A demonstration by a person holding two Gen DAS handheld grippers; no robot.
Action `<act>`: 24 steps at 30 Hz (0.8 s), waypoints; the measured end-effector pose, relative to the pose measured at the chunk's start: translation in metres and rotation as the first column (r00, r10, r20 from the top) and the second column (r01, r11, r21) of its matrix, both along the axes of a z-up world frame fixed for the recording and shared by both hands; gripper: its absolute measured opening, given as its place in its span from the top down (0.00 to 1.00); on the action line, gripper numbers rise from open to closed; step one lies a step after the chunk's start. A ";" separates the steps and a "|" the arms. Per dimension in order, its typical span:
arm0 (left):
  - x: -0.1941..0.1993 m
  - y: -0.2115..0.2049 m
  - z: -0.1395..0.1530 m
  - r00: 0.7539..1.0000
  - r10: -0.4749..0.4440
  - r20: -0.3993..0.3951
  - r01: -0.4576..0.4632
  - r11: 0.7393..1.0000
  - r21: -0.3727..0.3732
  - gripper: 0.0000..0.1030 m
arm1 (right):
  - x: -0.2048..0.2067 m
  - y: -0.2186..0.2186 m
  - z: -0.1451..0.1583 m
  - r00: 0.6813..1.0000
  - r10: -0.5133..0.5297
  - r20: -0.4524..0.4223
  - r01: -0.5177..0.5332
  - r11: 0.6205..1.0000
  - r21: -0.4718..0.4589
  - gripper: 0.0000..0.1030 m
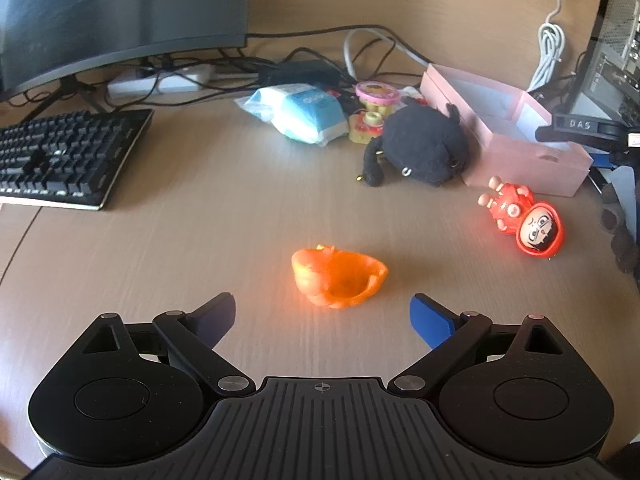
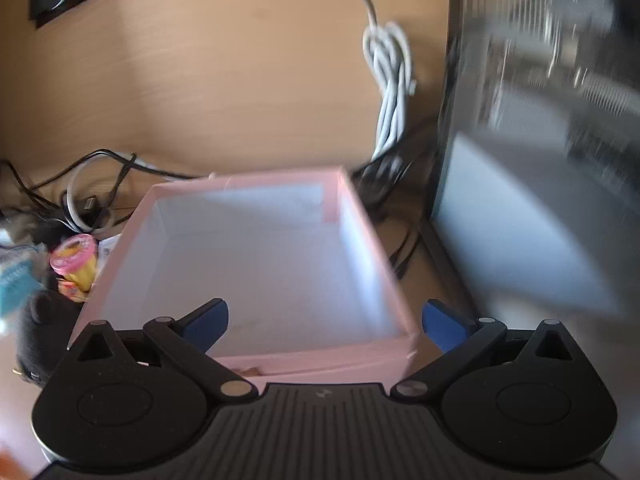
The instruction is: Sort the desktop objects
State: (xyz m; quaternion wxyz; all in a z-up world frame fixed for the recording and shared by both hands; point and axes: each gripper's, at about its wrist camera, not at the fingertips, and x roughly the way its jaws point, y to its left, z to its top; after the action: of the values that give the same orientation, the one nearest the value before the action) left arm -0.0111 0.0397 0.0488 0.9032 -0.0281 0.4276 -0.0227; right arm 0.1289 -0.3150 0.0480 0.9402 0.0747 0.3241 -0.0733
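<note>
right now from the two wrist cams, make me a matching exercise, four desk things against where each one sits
Things:
1. orange toy
2. black plush
3. red doll
4. keyboard

Places:
A. far left, under the monitor
B. against the left side of the pink box
C. lying on the desk in front of the pink box
D. just ahead of the open left gripper

Pairs: 1-D, 2-B, 3-C, 4-A
</note>
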 end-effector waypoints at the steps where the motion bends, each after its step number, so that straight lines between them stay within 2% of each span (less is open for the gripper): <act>1: 0.000 0.001 -0.001 1.000 0.004 -0.006 -0.004 1.000 -0.004 0.05 | -0.002 0.004 0.000 1.000 0.021 0.006 -0.021 1.000 0.019 0.00; 4: -0.002 0.000 -0.002 1.000 0.005 -0.015 -0.005 1.000 -0.009 0.05 | -0.007 0.021 0.001 0.997 0.077 0.021 -0.078 0.997 0.020 0.00; 9: -0.005 -0.004 -0.001 1.000 -0.013 -0.012 0.013 1.000 -0.006 0.04 | -0.027 0.027 0.008 0.995 0.065 0.073 -0.061 0.997 -0.051 0.00; 11: -0.006 -0.005 -0.002 1.000 -0.015 -0.016 0.015 1.000 -0.011 0.04 | -0.048 0.034 0.020 0.986 0.108 0.125 -0.098 0.992 -0.082 0.00; 13: -0.006 -0.006 -0.003 1.000 -0.018 -0.021 0.018 1.000 -0.017 0.04 | -0.068 0.043 0.026 0.972 0.188 0.140 -0.177 0.980 -0.086 0.00; 16: -0.006 -0.009 -0.005 0.999 -0.032 -0.025 0.032 0.999 -0.023 0.04 | -0.087 0.067 0.016 0.945 0.314 0.089 -0.303 0.946 -0.118 0.00; 21: -0.006 -0.016 -0.004 0.998 -0.066 -0.019 0.066 0.998 -0.011 0.04 | -0.088 0.125 -0.018 0.894 0.449 0.011 -0.424 0.852 -0.308 0.00; 22: -0.005 -0.017 -0.004 0.997 -0.071 -0.021 0.071 0.997 -0.008 0.04 | -0.082 0.131 -0.025 0.890 0.455 -0.008 -0.434 0.844 -0.314 0.02; 24: -0.004 -0.017 -0.004 0.996 -0.081 -0.024 0.081 0.997 -0.004 0.04 | -0.071 0.137 -0.036 0.886 0.458 -0.068 -0.456 0.837 -0.302 0.15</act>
State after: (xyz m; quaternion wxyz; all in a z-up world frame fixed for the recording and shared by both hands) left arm -0.0153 0.0223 0.0448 0.8963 -0.0123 0.4392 -0.0594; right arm 0.0582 -0.1782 0.0120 0.9315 -0.1529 0.3134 0.1033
